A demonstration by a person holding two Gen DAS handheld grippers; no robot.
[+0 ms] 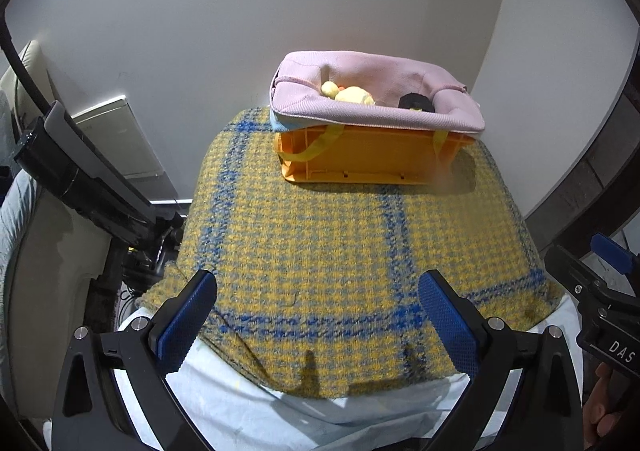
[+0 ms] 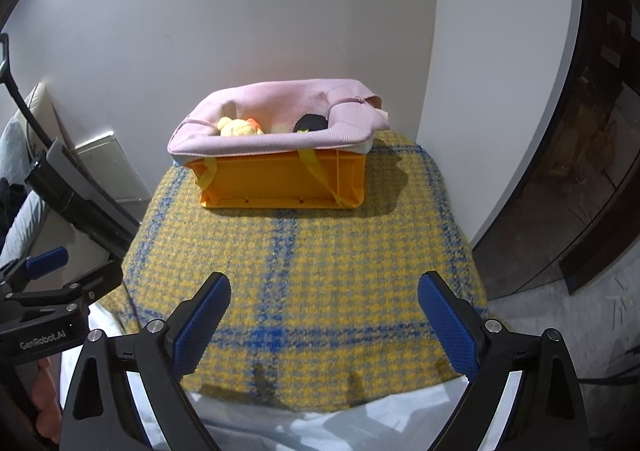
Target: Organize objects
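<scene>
Both pairs of fingers stand wide apart and hold nothing: the left gripper (image 1: 318, 321) and right gripper (image 2: 324, 325) hover over the near edge of the plaid blanket (image 1: 320, 251). At its far end sits the orange crate (image 2: 280, 181), lined with a pink bag (image 2: 276, 119) holding a yellow plush toy (image 2: 240, 127) and a black object (image 2: 311, 122). Nothing loose lies on the blanket, so the sorting looks done or nearly so

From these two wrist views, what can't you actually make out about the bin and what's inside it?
- Orange bin interior: both views, the pink fabric liner draped over its rim hides the floor.
- Yellow plush toy: only its top shows above the liner's front edge.
- Black object: mostly sunk behind the liner; identity unclear.
- Bin's back wall: hidden by the liner.
- Tabletop under the plaid blanket: covered.
</scene>
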